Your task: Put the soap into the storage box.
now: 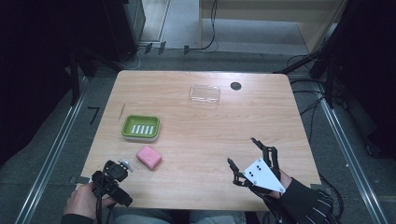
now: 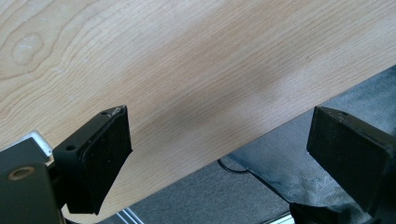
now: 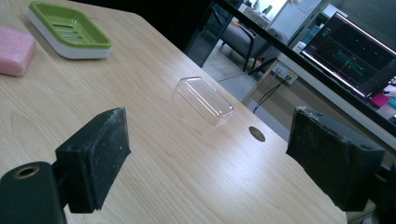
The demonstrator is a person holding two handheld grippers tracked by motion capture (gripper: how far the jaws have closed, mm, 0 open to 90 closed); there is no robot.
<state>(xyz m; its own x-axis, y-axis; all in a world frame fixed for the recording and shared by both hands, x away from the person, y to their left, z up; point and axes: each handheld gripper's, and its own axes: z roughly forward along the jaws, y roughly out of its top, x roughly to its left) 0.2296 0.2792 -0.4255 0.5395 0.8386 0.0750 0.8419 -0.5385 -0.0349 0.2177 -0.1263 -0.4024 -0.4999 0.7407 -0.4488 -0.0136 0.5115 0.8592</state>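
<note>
Two grippers, both idle at the near edge of the table (image 1: pixel 196 154), nothing held. Largest item in play is the green soap dish (image 1: pixel 140 127), left of centre, slotted white insert facing up. The clear lid (image 1: pixel 204 94) lies well apart at the far side, next to a dark round hole (image 1: pixel 236 86) in the tabletop. The pink soap bar (image 1: pixel 149 157) sits flat on the wood just in front of the dish, near the left gripper (image 1: pixel 125 164) and apart from it.

Left gripper: jaws spread wide, aimed at the table edge, bare wood between them. Right gripper (image 1: pixel 243 154): jaws also wide apart, pointed across the table toward the lid, empty.

Likely step: left gripper picks up the soap and drops it in the dish. To do it well, the person should swing the left gripper toward the bar, straddle its short sides, and come in low so the pads land on the flanks, not the rounded top. Soap is slick, so a firm, centred squeeze. Lift clear of the dish rim, lower onto the insert, then release
</note>
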